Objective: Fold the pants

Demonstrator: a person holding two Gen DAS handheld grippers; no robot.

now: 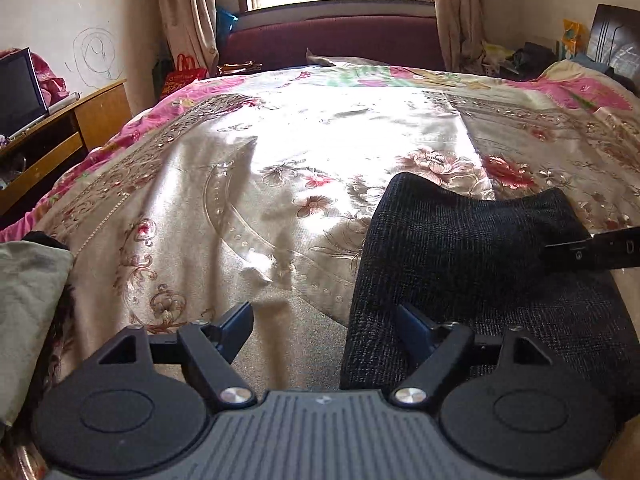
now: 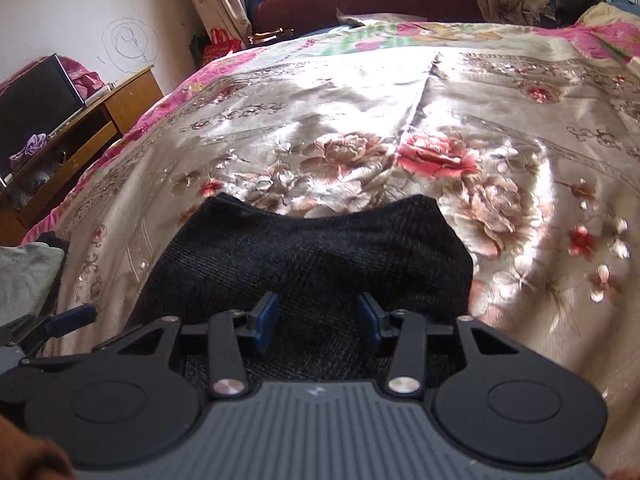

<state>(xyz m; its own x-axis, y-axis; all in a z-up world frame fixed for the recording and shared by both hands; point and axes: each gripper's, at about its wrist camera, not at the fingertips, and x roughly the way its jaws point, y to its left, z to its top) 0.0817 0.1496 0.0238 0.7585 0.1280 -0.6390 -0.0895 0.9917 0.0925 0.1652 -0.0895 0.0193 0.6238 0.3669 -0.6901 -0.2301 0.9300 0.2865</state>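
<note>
Pants (image 2: 308, 256), dark and folded, lie on the floral bedspread (image 1: 240, 184) before us. We hold our left gripper (image 1: 324, 320) spread wide at their left edge, empty. Our right gripper (image 2: 318, 316) hovers over them, jaws apart, gripping nothing.

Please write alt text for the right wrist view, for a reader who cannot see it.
An open right claw hovers over dark, knitted, folded pants lying on a shiny cream floral bedspread. The left claw's tip shows at the left edge.
</note>
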